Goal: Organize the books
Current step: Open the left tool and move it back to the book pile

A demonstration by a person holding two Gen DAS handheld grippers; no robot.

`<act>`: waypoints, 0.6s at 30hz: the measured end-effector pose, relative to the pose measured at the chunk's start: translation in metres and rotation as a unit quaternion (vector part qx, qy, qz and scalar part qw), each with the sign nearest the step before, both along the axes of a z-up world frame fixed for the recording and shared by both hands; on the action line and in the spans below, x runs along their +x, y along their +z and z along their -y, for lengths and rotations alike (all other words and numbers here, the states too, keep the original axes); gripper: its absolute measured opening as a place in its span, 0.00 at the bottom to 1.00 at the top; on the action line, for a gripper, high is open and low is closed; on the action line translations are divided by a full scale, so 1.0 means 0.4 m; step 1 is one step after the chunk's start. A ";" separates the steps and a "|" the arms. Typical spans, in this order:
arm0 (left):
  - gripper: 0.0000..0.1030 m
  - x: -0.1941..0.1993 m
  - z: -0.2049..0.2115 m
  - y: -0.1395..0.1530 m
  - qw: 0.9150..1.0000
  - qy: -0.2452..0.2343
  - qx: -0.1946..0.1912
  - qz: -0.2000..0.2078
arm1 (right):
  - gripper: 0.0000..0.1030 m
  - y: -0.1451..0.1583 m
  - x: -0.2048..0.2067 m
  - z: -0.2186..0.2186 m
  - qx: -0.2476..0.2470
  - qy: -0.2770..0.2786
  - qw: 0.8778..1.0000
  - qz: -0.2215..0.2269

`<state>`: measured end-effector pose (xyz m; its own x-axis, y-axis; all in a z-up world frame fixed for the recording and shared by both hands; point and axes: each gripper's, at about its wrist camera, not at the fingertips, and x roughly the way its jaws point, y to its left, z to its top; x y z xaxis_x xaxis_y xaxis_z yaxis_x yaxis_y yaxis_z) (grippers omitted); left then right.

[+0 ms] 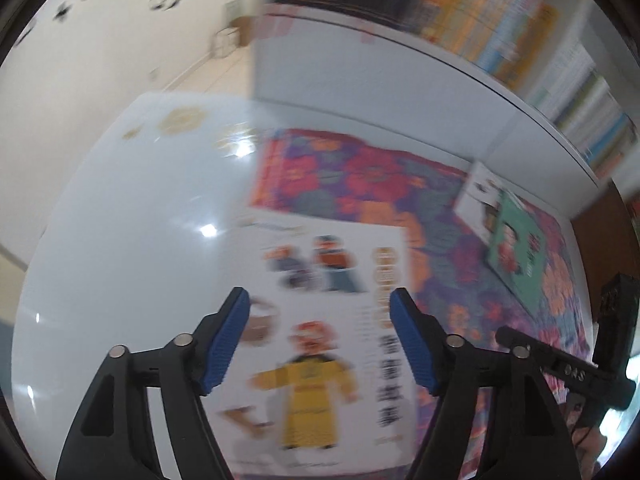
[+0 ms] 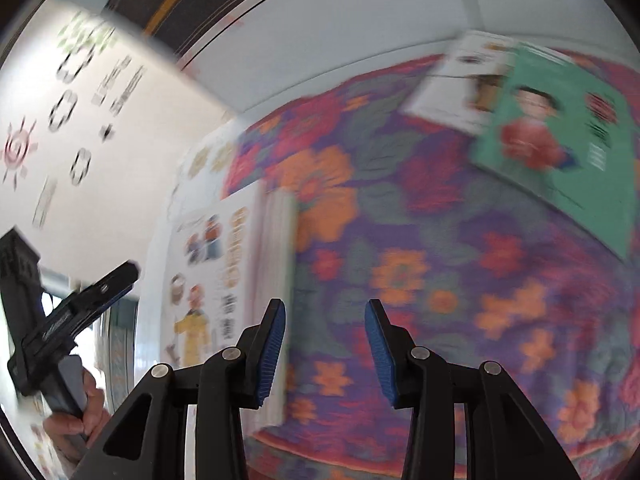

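A white book [image 1: 320, 360] with cartoon figures on its cover lies flat, partly on the floral cloth [image 1: 352, 176]. My left gripper [image 1: 320, 300] hovers over it, open, its blue pads apart and holding nothing. In the right wrist view the same book [image 2: 208, 280] shows a thick page edge at the left. My right gripper [image 2: 325, 308] is open over the bare cloth [image 2: 440, 260] just right of that book. A green book [image 1: 516, 248] lies farther back on top of another white book [image 1: 476, 196]; the right wrist view shows the green book [image 2: 560, 148] at upper right.
The glossy white table [image 1: 120, 220] extends left of the cloth. A white ledge [image 1: 400, 80] runs along the back, with a shelf of upright books [image 1: 520, 20] behind it. A hand [image 2: 80, 416] holds the left gripper [image 2: 72, 312]. Both views are motion-blurred.
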<state>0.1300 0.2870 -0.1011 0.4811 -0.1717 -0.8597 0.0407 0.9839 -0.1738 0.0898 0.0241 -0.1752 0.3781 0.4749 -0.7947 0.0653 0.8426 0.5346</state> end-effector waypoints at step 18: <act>0.79 0.184 0.650 -0.239 0.987 -0.151 0.013 -0.050 | 0.81 -0.059 -0.006 0.471 -0.131 -0.141 0.981 0.032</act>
